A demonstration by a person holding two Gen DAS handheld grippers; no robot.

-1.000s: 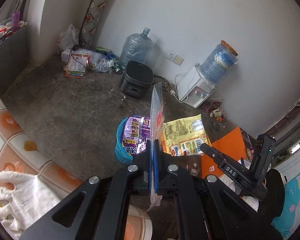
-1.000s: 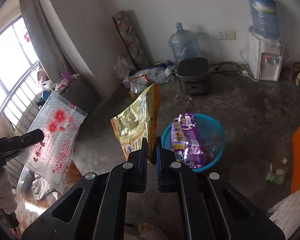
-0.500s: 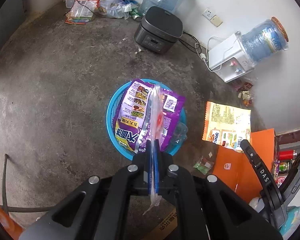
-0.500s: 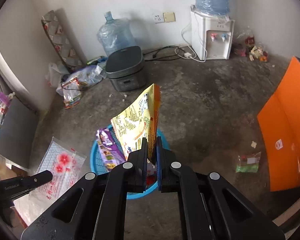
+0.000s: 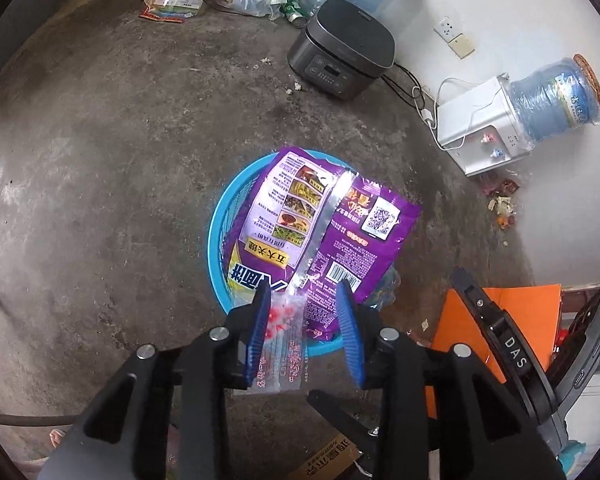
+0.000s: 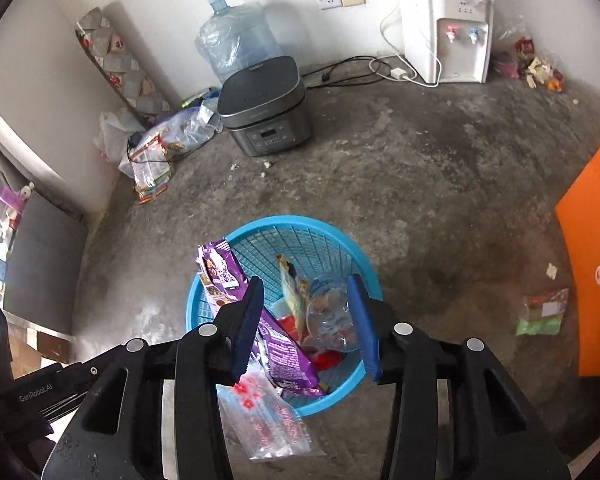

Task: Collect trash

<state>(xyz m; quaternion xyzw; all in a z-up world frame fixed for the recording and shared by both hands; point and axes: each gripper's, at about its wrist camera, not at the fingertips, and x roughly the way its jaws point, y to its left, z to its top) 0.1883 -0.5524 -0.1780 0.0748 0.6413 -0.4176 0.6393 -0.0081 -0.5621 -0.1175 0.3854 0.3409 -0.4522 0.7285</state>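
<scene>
In the left wrist view, your left gripper (image 5: 302,334) is standing with its jaws apart, having just been opening, and the clear flowered bag (image 5: 281,350) is hanging loose between them, no pad pressing on it. The risk here is placement: the bag is sitting over the near rim of the blue basket (image 5: 220,220), partly outside it, and the big purple wrapper (image 5: 316,236) is lying propped across the basket's mouth like a lid. A light, flat bag is likely to slide off that wrapper or catch on the rim and land on the concrete floor (image 5: 100,160). You are pointing the gripper steeply down at the basket from the near side.

In the right wrist view, your right gripper (image 6: 306,324) is also open after just spreading its jaws, and nothing is between the pads. The yellow packet (image 6: 292,292) is lying inside the basket (image 6: 300,226), beside a crushed clear bottle (image 6: 332,320), so that drop looks safe. The clear flowered bag (image 6: 268,420) is showing draped over the near rim, most of it outside, which bears out the worry. A green packet (image 6: 542,312) is lying on the floor well to the right, near the orange board (image 6: 592,280), not yet collected. This gripper too is tilting steeply down, just above the basket's near edge.
</scene>
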